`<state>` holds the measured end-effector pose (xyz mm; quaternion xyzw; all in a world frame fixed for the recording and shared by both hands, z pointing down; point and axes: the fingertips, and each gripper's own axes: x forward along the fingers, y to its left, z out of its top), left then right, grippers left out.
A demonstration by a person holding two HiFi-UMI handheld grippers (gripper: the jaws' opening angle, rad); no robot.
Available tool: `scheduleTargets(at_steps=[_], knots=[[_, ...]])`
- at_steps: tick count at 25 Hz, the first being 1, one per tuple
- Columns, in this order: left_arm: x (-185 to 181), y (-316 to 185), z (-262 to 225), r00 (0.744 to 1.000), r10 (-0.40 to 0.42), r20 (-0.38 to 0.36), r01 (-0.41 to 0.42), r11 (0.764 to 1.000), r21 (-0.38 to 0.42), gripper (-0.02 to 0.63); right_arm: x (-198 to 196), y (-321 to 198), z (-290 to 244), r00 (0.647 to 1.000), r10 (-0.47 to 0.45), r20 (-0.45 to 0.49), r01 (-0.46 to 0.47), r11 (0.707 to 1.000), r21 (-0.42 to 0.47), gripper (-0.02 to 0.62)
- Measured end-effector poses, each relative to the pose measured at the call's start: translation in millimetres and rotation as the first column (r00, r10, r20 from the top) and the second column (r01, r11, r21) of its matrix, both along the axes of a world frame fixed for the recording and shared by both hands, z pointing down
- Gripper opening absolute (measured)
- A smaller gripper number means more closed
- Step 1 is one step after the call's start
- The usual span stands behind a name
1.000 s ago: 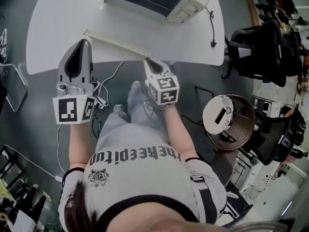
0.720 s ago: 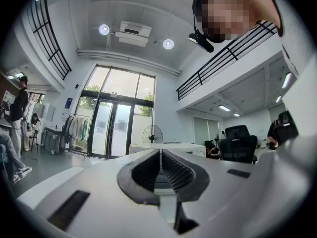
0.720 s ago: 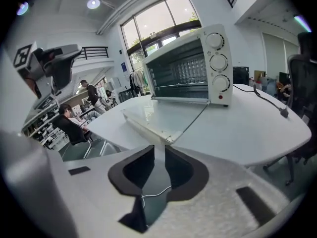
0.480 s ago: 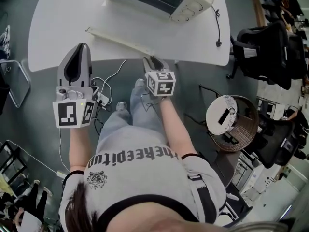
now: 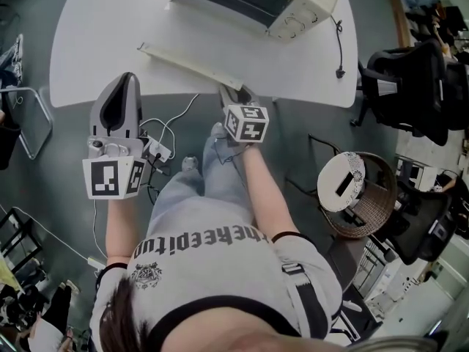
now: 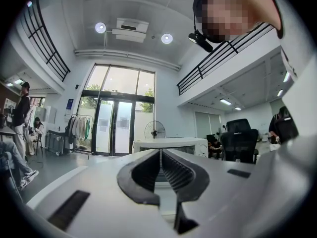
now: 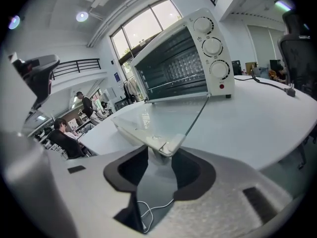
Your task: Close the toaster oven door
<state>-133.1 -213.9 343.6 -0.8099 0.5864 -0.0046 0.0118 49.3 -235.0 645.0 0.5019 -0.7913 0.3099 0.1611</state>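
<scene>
Lying open over the table [image 5: 102, 42], the toaster oven door [image 7: 163, 115] reached between the just-widened jaws of the right gripper [image 7: 159, 153], seemingly untouched by them; the left gripper [image 6: 159, 155] was closed, empty.

One toaster oven [image 7: 178, 63] stands on one white table [image 5: 95, 50]. It has one door [image 5: 190, 66], three knobs [image 7: 212, 46] and one cable [image 5: 338, 46].

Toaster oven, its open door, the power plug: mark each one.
toaster oven [image 7: 183, 58], right gripper view, on the open cavity's rack.
door [image 7: 163, 117], right gripper view, on the glass pane.
power plug [image 5: 339, 72], head view, on the plug body.
</scene>
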Motion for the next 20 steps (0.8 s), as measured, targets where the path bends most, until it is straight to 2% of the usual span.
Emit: scheduleTargets(at_steps=[2, 7, 20], knots=[[-1.9, -0.2, -0.3, 1.000, -0.004, 0.003, 0.004, 1.000, 0.000, 0.014, 1.0, -2.4, 1.5, 1.000, 0.007, -0.015, -0.007, 1.000, -0.001, 0.129], [-4.6, -0.8, -4.7, 1.000, -0.004, 0.001, 0.004, 1.000, 0.011, 0.014, 2.3, -1.6, -10.8, 0.998, -0.008, -0.060, 0.010, 0.999, 0.034, 0.114], [8.9, -12.2, -23.7, 0.999, 0.045, -0.031, -0.043, 0.998, 0.055, 0.014, 9.7, -16.4, -91.2, 0.989, 0.048, 0.140, -0.064, 0.991, 0.114, 0.110]])
